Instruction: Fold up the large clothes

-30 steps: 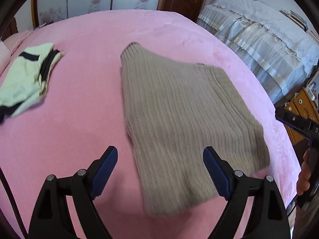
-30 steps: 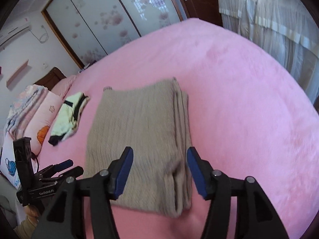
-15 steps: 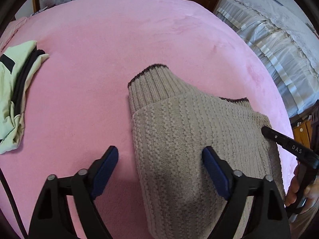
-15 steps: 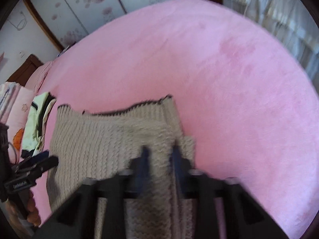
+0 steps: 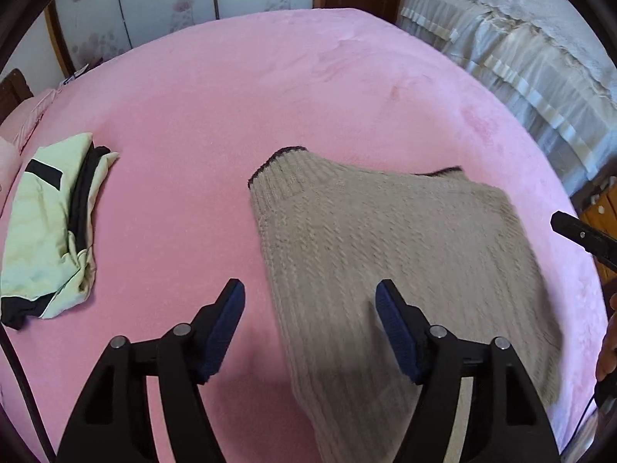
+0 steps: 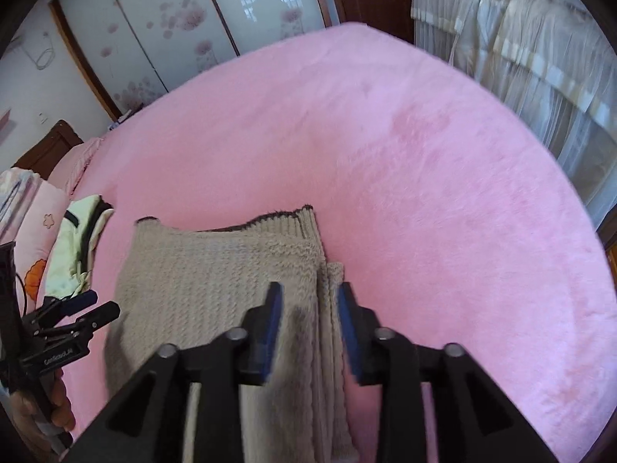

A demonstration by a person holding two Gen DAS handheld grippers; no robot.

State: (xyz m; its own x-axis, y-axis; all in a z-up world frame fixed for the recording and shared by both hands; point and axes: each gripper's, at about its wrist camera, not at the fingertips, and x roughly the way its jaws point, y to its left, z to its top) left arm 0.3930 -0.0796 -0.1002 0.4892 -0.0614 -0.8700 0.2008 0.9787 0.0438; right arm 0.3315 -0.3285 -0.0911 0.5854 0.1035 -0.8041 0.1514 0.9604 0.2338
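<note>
A beige ribbed knit sweater (image 5: pixel 385 254) lies folded on the pink bed (image 5: pixel 270 88), its dark-trimmed hem at the far end. My left gripper (image 5: pixel 310 305) is open and empty, just above the sweater's near left edge. In the right wrist view the sweater (image 6: pixel 216 277) shows stacked folded layers along its right edge. My right gripper (image 6: pixel 310 301) is open, its jaws standing on either side of that folded right edge without pinching it. The left gripper (image 6: pixel 77 308) also shows at the left of that view.
A folded pale green and black garment (image 5: pixel 50 223) lies on the bed to the left; it also shows in the right wrist view (image 6: pixel 77 247). Pillows (image 6: pixel 27 231) lie at the far left. A second bed with a white cover (image 5: pixel 520 46) stands to the right.
The right gripper has opened, having been shut on the sweater's folded edge half a second ago. Both grippers have pulled back a little. The sweater now lies flat.
</note>
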